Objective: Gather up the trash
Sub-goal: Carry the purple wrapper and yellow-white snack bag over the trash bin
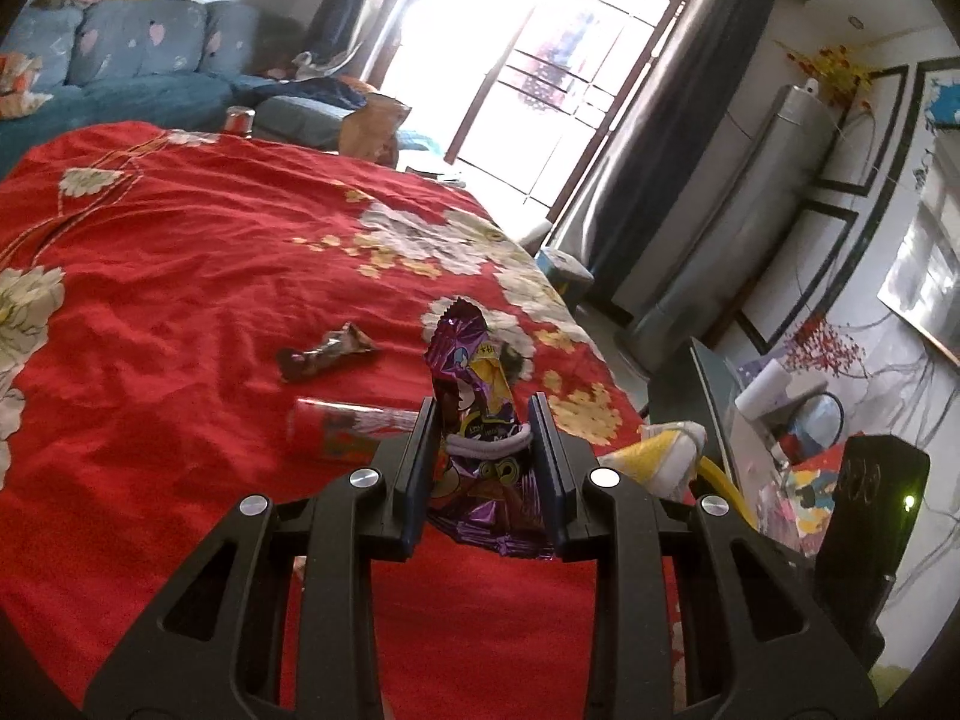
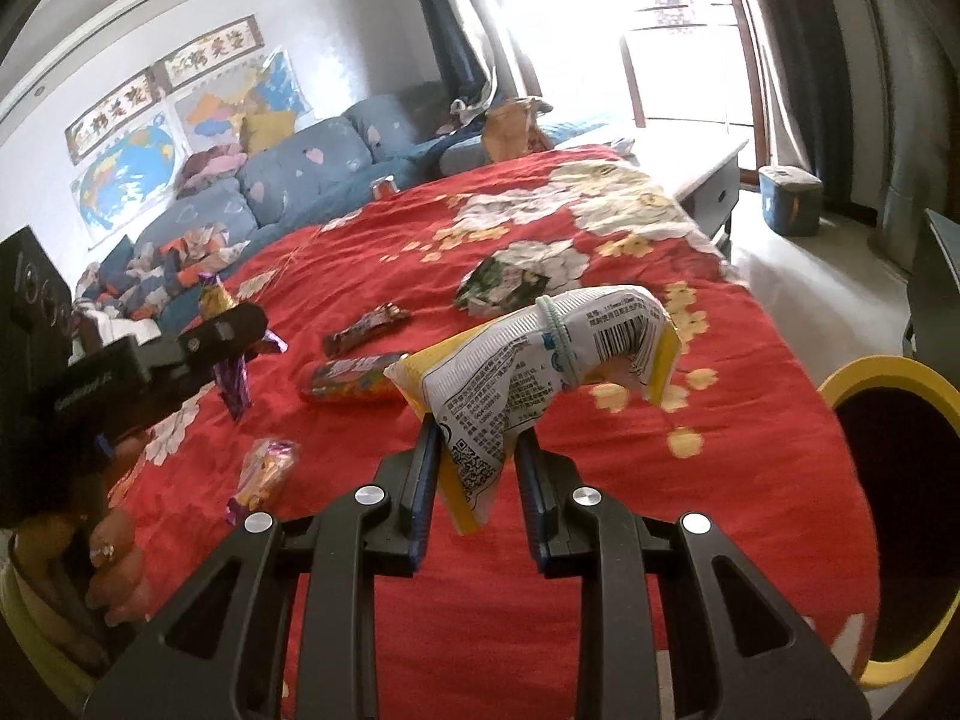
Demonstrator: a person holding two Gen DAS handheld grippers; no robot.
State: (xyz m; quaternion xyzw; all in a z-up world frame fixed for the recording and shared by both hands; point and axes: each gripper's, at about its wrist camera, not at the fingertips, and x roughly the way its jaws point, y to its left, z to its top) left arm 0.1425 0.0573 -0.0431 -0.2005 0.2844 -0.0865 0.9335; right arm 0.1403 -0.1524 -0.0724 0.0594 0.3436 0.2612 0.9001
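My left gripper (image 1: pixel 483 414) is shut on a purple snack wrapper (image 1: pixel 474 396) tied with a white band, held above the red floral cloth (image 1: pixel 180 276). It also shows in the right wrist view (image 2: pixel 231 330) at the left, with the wrapper (image 2: pixel 234 381) hanging from it. My right gripper (image 2: pixel 477 438) is shut on a white and yellow snack bag (image 2: pixel 540 360) with a green band; the bag also shows in the left wrist view (image 1: pixel 654 450). A yellow-rimmed bin (image 2: pixel 888 468) stands at the right edge of the cloth.
On the cloth (image 2: pixel 600 480) lie a brown wrapper (image 1: pixel 324 351), a red tube packet (image 1: pixel 342 426), a small purple-orange wrapper (image 2: pixel 267 471) and a dark green packet (image 2: pixel 501 285). A can (image 2: pixel 384 186) and a blue sofa (image 2: pixel 288 180) are beyond. A blue stool (image 2: pixel 789 198) stands by the window.
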